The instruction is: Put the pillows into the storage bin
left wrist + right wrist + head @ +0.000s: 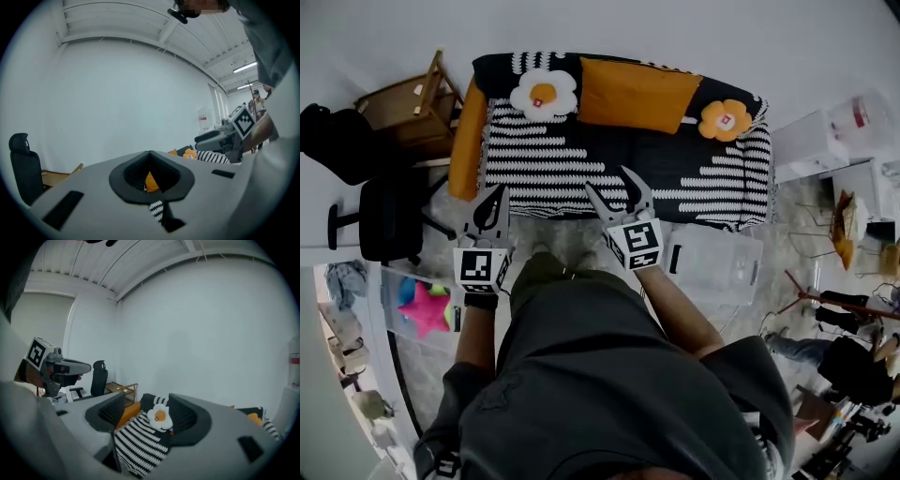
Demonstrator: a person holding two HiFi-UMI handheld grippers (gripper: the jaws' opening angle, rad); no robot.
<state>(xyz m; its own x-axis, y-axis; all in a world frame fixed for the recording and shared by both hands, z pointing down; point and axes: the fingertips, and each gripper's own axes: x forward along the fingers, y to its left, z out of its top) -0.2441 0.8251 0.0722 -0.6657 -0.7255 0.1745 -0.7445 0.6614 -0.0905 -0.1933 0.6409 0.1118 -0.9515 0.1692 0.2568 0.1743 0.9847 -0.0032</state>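
While both grippers hover before the sofa [581,159], the head view shows the left gripper [499,192] with its jaws clenched on nothing and the right gripper [606,178] with its jaws released. Four pillows lie on the sofa, upper centre of the frame: a long orange pillow [467,127], an egg-shaped pillow [544,94], a rectangular orange pillow [637,94] and an orange flower pillow [725,120]. The clear storage bin [717,267] stands on the floor, right of centre.

Left gripper view: jaw tips meet; nothing is held.

Right gripper view: jaws stand apart and empty; the egg-shaped pillow shows beyond them.
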